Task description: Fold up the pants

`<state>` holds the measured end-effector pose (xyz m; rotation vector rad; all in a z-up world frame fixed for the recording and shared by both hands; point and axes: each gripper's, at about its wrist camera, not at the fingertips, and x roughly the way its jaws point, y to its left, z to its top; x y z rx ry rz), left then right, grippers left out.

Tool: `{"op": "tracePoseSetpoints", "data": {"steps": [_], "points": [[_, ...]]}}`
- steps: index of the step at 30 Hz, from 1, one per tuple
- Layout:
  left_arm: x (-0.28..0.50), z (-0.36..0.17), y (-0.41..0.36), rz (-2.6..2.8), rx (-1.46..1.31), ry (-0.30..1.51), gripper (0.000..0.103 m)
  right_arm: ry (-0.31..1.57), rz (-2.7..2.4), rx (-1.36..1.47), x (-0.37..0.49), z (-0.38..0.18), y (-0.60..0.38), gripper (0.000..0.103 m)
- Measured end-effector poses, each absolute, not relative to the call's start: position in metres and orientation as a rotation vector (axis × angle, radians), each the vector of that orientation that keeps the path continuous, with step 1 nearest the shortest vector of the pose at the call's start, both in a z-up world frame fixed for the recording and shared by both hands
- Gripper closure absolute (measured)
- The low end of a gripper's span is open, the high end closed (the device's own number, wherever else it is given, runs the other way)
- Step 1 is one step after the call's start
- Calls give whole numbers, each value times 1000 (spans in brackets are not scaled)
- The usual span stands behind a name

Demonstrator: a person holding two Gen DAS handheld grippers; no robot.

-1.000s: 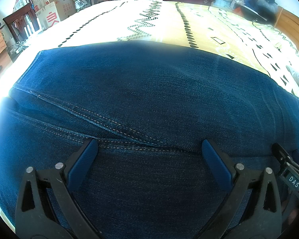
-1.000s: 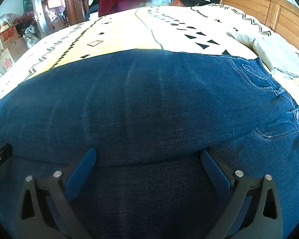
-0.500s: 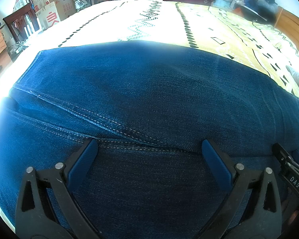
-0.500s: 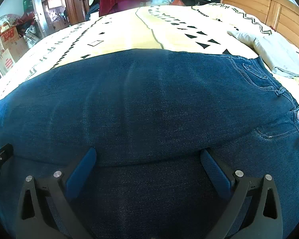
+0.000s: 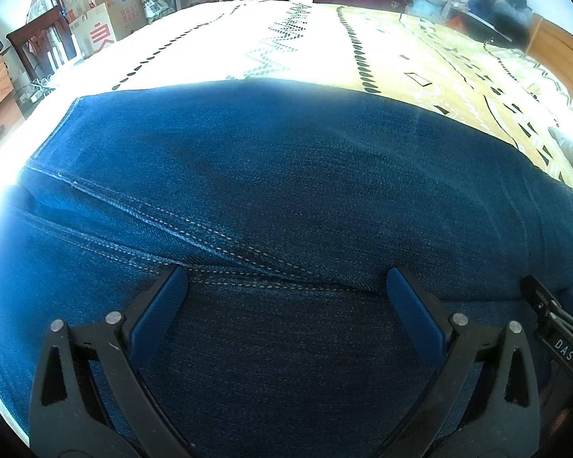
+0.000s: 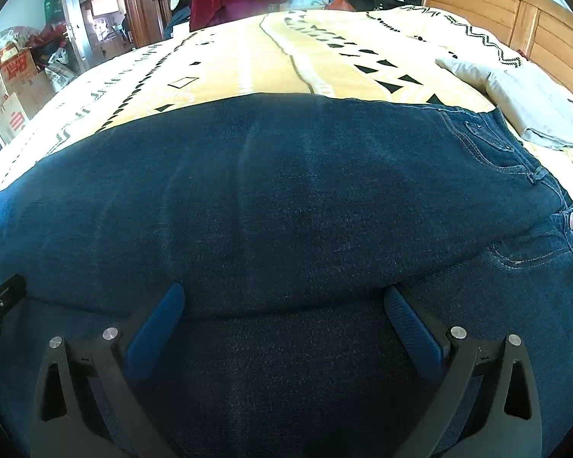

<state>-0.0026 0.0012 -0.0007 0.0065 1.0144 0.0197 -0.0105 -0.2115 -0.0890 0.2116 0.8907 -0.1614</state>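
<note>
Dark blue jeans (image 5: 286,175) lie flat across a patterned yellow bedspread (image 5: 420,57), filling the lower part of both wrist views. The left gripper (image 5: 286,286) stands wide open, its blue pads (image 5: 160,309) resting on the denim beside a stitched seam (image 5: 210,233). The right gripper (image 6: 284,301) is equally wide, pads at a fold edge. The waistband button (image 6: 572,218) sits at 3 o'clock; a grey folded garment (image 6: 523,103) lies at 2 o'clock, a wooden headboard (image 6: 496,7) beyond
</note>
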Motion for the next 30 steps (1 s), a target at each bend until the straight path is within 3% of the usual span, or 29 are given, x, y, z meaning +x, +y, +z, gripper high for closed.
{"op": "tracePoseSetpoints", "data": {"steps": [24,30], "points": [[15,0,3,6,1,1065,0,972,-138,182,3,-81,-214,0],[47,59,76,5,-27,961,0,975,23,130,3,-21,-240,0]]}}
